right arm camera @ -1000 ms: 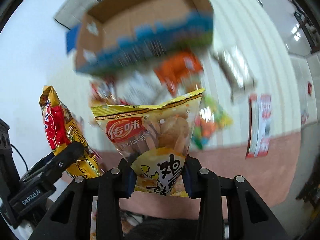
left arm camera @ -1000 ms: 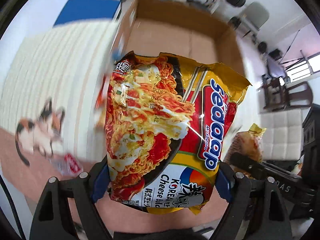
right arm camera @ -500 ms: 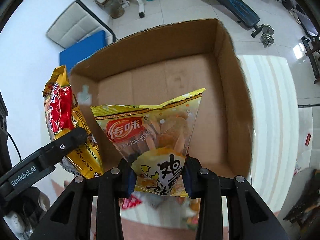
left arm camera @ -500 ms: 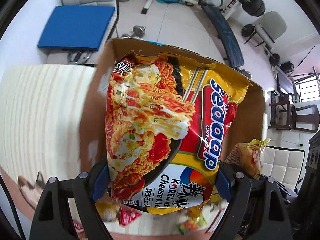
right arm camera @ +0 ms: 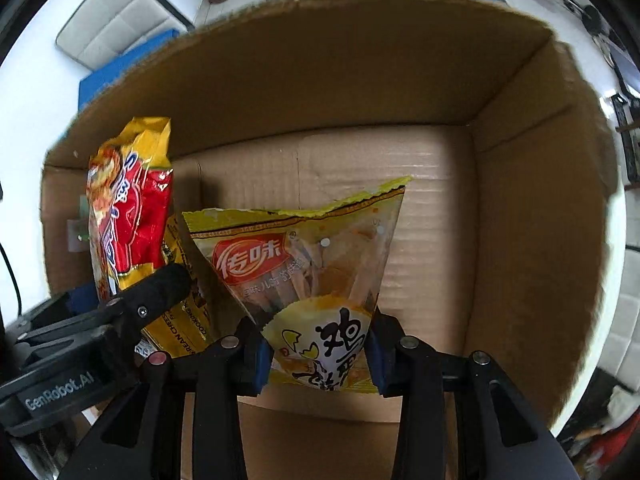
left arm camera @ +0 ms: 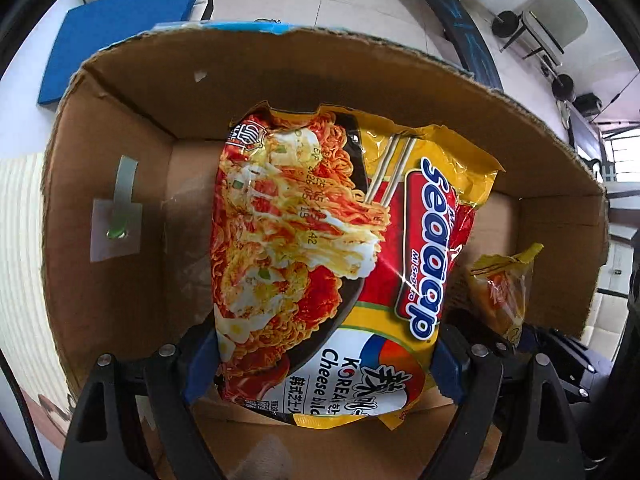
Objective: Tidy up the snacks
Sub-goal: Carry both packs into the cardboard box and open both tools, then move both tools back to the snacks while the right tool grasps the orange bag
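Both grippers point down into an open cardboard box (left arm camera: 120,300). My left gripper (left arm camera: 320,364) is shut on a yellow and red instant noodle packet (left arm camera: 320,240), which hangs over the box floor near the left wall. My right gripper (right arm camera: 316,350) has a yellow snack bag (right arm camera: 304,264) with a red logo between its pads. Its jaws are opening, and the blue pads still touch the bag's lower edges. In the right wrist view the noodle packet (right arm camera: 128,208) and a left finger (right arm camera: 152,292) show at the left. The snack bag (left arm camera: 500,292) shows at the right of the left wrist view.
The box walls (right arm camera: 520,240) rise on all sides around both packets, and its brown floor (right arm camera: 432,200) is bare. Outside lie a striped cream tabletop (left arm camera: 20,240), a blue mat (left arm camera: 116,32), a white padded seat (right arm camera: 116,16) and gym gear (left arm camera: 452,12) on tiled floor.
Both grippers have moved from over the table to above the box and down into it, carrying their packets. The right jaws stand slightly wider than before.
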Demonstrator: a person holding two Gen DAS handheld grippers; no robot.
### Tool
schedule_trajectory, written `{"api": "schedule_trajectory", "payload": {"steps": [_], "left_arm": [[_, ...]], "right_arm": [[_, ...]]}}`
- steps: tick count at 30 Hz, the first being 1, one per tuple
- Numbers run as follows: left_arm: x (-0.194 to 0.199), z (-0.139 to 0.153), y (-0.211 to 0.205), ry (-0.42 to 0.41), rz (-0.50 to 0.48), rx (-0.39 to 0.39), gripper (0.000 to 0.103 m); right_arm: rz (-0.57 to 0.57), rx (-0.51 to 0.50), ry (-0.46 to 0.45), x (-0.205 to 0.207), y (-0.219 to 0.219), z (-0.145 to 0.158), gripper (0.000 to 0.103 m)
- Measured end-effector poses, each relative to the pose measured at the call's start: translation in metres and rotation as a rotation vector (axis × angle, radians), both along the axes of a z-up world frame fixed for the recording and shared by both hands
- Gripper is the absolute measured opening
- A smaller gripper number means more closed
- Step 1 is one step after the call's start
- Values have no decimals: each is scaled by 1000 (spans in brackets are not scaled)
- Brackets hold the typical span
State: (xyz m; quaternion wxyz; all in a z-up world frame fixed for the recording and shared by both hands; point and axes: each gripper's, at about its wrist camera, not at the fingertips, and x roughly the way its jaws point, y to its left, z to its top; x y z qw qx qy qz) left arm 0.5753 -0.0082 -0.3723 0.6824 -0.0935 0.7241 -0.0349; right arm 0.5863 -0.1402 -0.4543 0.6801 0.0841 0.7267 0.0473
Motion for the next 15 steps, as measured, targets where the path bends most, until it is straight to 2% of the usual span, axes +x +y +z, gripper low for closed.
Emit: {"api": "schedule_trajectory", "payload": {"steps": [1,3,6,11,15], "left_arm": [[-2,1,4,-5,-3,8,87],[-3,3,5,-9,-5,8,89],[-2,15,0,-37,-2,10,93],[-13,38,0,-85,-10,14,93],[-31,67,-2,-141,-39,20,93]], "right_arm": [[7,-2,1,1,1,-1,49],[29,-21,-8,-2,4,1,74],[32,-16,-18,-5,4,6,90],[32,-19,-34,-14,1,22,93],[43,-46,-89,-28,1,45,95]]}}
